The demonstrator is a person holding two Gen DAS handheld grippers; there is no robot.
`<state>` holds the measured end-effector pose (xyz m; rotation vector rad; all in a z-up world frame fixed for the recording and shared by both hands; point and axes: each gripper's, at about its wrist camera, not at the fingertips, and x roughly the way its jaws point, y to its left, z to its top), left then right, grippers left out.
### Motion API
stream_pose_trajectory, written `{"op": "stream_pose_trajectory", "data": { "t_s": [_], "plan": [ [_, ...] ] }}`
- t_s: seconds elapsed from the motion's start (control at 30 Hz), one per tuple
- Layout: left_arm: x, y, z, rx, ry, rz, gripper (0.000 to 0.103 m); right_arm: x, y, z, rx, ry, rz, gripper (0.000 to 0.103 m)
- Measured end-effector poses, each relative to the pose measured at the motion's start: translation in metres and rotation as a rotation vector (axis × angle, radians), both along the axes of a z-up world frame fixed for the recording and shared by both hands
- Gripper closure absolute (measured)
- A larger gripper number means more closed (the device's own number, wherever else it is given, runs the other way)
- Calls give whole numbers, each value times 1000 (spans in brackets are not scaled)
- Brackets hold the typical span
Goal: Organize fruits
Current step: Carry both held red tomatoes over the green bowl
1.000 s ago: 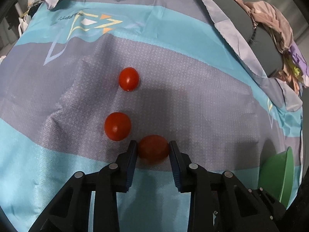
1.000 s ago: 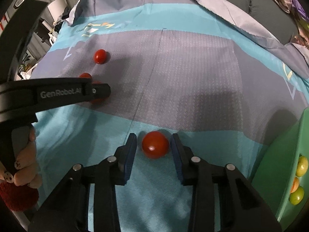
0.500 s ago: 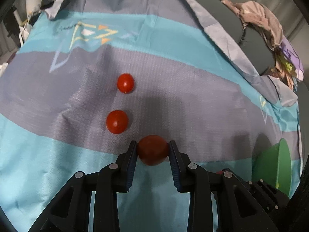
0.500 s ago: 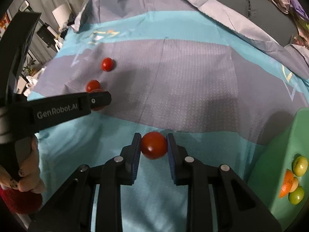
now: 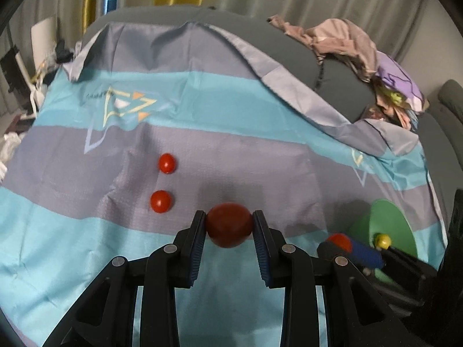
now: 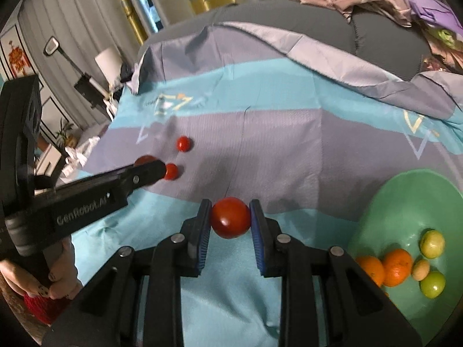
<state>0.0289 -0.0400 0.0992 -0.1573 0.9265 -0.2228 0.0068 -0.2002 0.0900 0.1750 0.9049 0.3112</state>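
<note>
Item 1, green bowl (image 6: 405, 190): sits at the right edge of the cloth, near the right gripper. Contents, as seen from the right wrist view: 2 oranges (image 6: 398, 266) touching each other at the left of the group, 2 green fruits (image 6: 432, 243), one above and one below, and 1 small tan fruit (image 6: 421, 269) between them. All 5 lie together in the lower part of the bowl; the rest of the inner wall is bare. In the left wrist view the bowl (image 5: 385, 222) shows only partly, behind the right gripper.

Item 2, left gripper (image 5: 228, 225): fingers (image 5: 196, 245) pinch 1 red tomato (image 5: 228, 224) from both sides, blue pads pressed on it. The tomato is held above the cloth, clear of the 2 loose ones.

Item 3, right gripper (image 6: 230, 217): fingers (image 6: 202, 231) pinch 1 red tomato (image 6: 230, 217) in the same way, held above the turquoise stripe, to the left of the bowl and outside it.

Item 4, loose tomatoes: 2 small red tomatoes rest on the grey stripe, the farther (image 5: 167, 163) and the nearer (image 5: 160, 201) apart from each other, in a line to the left of the left gripper.

Item 5, striped cloth (image 5: 260, 156): grey and turquoise bands with printed triangle marks, spread over a dark grey sofa (image 5: 292, 55).

Item 6, heap of clothes (image 5: 361, 55): pink and purple fabric on the sofa behind the cloth, at the far right.
</note>
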Motion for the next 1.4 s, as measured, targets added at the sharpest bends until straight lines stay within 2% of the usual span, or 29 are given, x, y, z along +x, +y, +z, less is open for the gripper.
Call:
{"op": "stream_pose_trajectory", "data": {
  "t_s": [0.3, 0.43, 0.77, 0.9, 1.0, 1.4],
  "plan": [
    [-32, -31, 19, 27, -82, -66, 71, -17, -42, 14, 68, -23, -84, 76],
    [-41, -45, 22, 0, -86, -97, 71, -26, -58, 21, 82, -41, -108, 76],
    [-62, -88, 20, 27, -120, -171, 70, -52, -96, 25, 74, -73, -203, 75],
    [-64, -102, 16, 13, -112, -198, 71, -59, -113, 21, 82, -71, -262, 75],
    [-65, -117, 11, 18, -113, -212, 70, -61, -123, 18, 47, -68, -320, 75],
    [-70, -164, -6, 10, -82, -330, 70, -69, -162, 6, 69, -45, -397, 75]
  ]
}}
